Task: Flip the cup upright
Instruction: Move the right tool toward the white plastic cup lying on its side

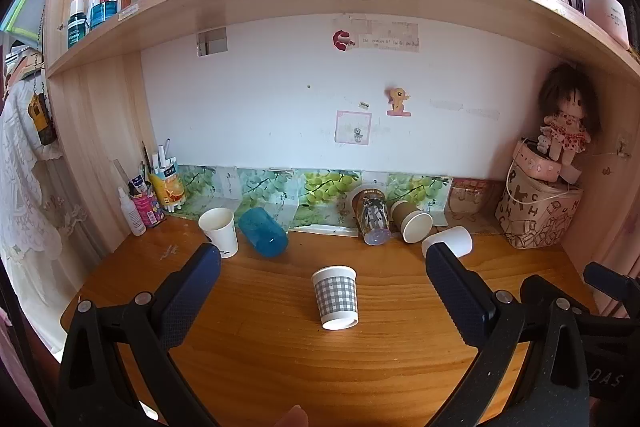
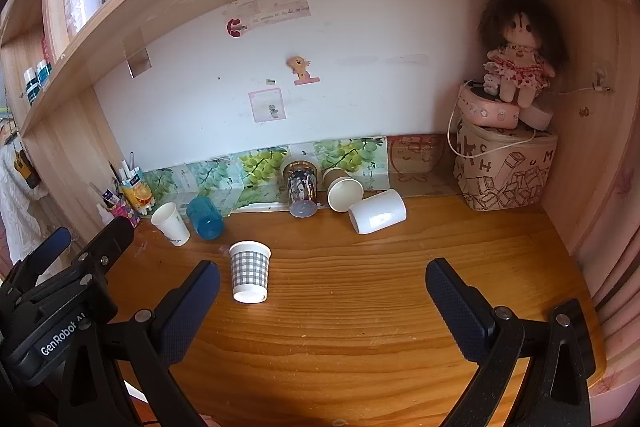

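Checked paper cup (image 1: pixel 335 298) out alone in the middle of the bench (image 1: pixel 280 367), well forward of the row of cups along the back wall. It looks inverted: one flat white end faces the cameras and sits lower, the rolled lip is at the far upper end, so I judge it mouth-down or tipped with its long axis running roughly front to back, slightly leaning. Cannot tell for certain from these views whether the near end is the closed base. Left claw (image 1: pixel 322 267) is spread wide, nothing held; the cup sits just ahead of it and almost centred between its two fingers, a little nearer the camera than the tips. Right claw (image 2: pixel 322 275) is also spread wide and empty; from there the cup (image 2: pixel 249 277) lies off to the left, just beside the left finger (image 2: pixel 192 307) rather than between the two. So the left claw is the better lined up and looks the nearer. Farther back: an upright white cup (image 1: pixel 220 231), a blue tumbler (image 1: pixel 263 231) on its side, a clear printed cup (image 1: pixel 371 219), a brown paper cup (image 1: pixel 412 221) and a white mug (image 1: pixel 448 242) lying over.
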A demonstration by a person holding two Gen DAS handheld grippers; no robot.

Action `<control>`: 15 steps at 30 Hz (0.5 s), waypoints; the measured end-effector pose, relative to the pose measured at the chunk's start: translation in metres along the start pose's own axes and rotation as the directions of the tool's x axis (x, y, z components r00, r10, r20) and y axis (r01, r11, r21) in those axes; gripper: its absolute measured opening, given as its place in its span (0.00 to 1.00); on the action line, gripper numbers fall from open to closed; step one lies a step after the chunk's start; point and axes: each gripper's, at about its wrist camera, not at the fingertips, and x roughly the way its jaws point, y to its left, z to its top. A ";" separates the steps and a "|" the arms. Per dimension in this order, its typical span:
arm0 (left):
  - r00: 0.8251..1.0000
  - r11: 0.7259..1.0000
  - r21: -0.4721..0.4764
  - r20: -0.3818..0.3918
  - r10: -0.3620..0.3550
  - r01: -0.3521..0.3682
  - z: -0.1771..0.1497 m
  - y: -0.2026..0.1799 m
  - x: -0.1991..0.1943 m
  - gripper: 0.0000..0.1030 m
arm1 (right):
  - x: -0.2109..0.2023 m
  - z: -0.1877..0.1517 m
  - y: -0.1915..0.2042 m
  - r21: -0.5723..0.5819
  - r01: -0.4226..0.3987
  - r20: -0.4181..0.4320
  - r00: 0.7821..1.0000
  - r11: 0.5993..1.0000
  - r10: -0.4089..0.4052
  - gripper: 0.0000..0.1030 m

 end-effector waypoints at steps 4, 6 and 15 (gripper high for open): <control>1.000 1.000 0.002 -0.012 -0.001 0.001 0.000 0.000 0.002 0.99 | 0.000 -0.001 -0.002 0.012 -0.002 -0.001 1.000 1.000 0.002 1.00; 1.000 1.000 0.007 -0.022 0.011 -0.011 0.001 -0.001 0.004 0.99 | 0.001 -0.001 -0.005 0.022 -0.004 -0.005 1.000 1.000 0.004 1.00; 0.997 1.000 0.028 -0.079 0.003 -0.001 -0.001 -0.007 0.013 0.99 | 0.005 0.000 -0.018 0.083 -0.001 -0.043 0.999 0.997 0.004 1.00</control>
